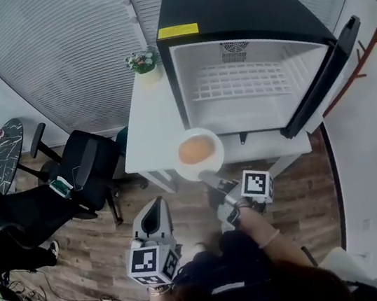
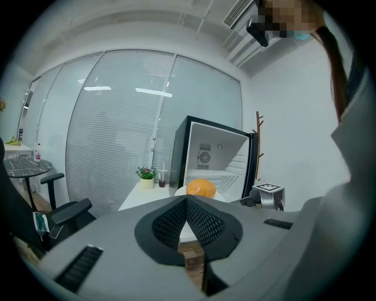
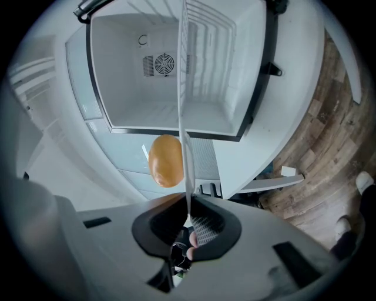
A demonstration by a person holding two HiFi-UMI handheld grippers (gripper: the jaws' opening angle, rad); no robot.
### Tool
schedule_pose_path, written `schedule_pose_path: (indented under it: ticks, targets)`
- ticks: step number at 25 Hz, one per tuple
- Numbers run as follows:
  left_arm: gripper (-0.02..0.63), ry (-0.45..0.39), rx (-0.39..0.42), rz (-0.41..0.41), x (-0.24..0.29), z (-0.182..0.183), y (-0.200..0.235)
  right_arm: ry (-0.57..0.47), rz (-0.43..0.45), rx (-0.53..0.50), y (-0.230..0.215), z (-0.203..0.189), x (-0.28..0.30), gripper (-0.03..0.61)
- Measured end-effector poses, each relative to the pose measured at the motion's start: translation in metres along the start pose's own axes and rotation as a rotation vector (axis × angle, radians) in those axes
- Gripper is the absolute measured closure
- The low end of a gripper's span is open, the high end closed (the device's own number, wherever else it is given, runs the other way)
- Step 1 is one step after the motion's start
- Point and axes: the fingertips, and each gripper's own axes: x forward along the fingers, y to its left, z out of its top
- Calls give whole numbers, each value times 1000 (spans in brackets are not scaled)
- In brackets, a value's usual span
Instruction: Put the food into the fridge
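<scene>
1. Orange-brown and rounded: found the food (image 1: 196,150) so, lying on a white plate (image 1: 186,172) near the front edge of the table (image 1: 144,128), not yet inside the fridge (image 1: 237,11).
2. Found the right gripper (image 1: 210,177) clenched on the near rim of the plate. In the right gripper view, saw this rim (image 3: 187,176) pinched edge-on where the jaws met (image 3: 188,220), with the food (image 3: 165,160) just beyond.
3. Found the left gripper (image 1: 156,208) also closed, jaws together (image 2: 187,203) and nothing between them, low on the left side and well apart from the plate.
4. Read the food as lying straight ahead of the right gripper, past the held rim, with the open fridge further along the same line and the door (image 1: 325,75) swung away to the right.
5. Judged the right hand clearly the nearer one, so the coming move probably belonged to it: forward and level, to the floor of the fridge under the wire shelf (image 1: 237,78).
6. Judged a tilt of the plate as the main danger, since nothing kept the food from sliding off.
</scene>
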Motion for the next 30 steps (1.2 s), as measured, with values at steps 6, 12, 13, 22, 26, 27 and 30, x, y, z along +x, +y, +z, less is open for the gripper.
schedule_pose_path:
  ticks: [6,12,13,22,26,27,30]
  targets:
    - [614,-24,12,-16,25,7,-21,-19,20,-1,1,26,-19,566]
    - [614,-15,29,-7,44,13,-36,-24,31,11,5,51,-34,566]
    - [614,-18,26,-6,46,13,-39,-22,33,12,6,53,-36,566]
    - [614,-19,21,30,57,16,-57,1,53,20,9,71,-55,566]
    - [614,-12,18,23,62,17,-65,-10,63,28,13,80,-62,566]
    - [614,-7,23,25,63,17,-65,-15,65,28,14,82,-63,566]
    - [614,1,39,19,66,16,-66,-34,73,26,18,91,-66,566]
